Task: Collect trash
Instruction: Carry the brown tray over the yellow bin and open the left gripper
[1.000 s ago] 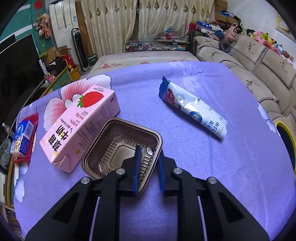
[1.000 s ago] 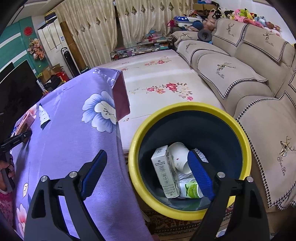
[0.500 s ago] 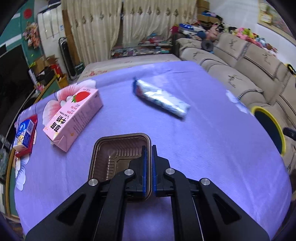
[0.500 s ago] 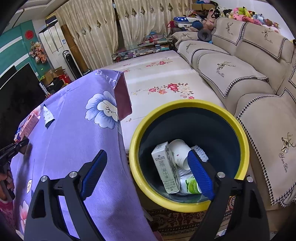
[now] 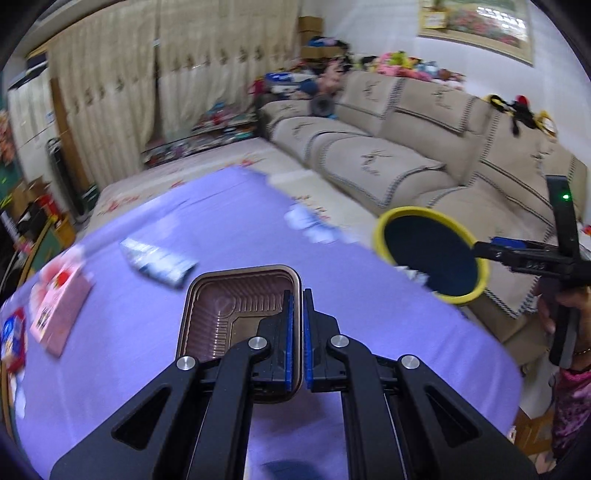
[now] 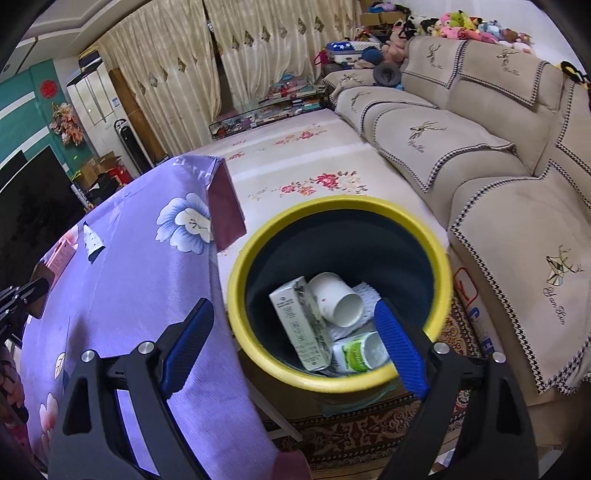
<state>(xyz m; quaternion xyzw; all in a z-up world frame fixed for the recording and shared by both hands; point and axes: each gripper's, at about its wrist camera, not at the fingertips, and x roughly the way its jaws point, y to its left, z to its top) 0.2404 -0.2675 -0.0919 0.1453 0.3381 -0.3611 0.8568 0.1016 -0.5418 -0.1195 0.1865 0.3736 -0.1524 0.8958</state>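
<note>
You are in a home living room: a beige sofa (image 6: 480,155) with plush toys (image 6: 476,22) (many colours), long curtains (image 6: 229,62), and a black television (image 6: 33,199).

Even indoor lighting. Left wrist view heavily motion-blurred, only the brown tray (image 5: 236,306) kept sharp. Right wrist view crisp. Fisheye edges bent, corners vignetted.
</note>
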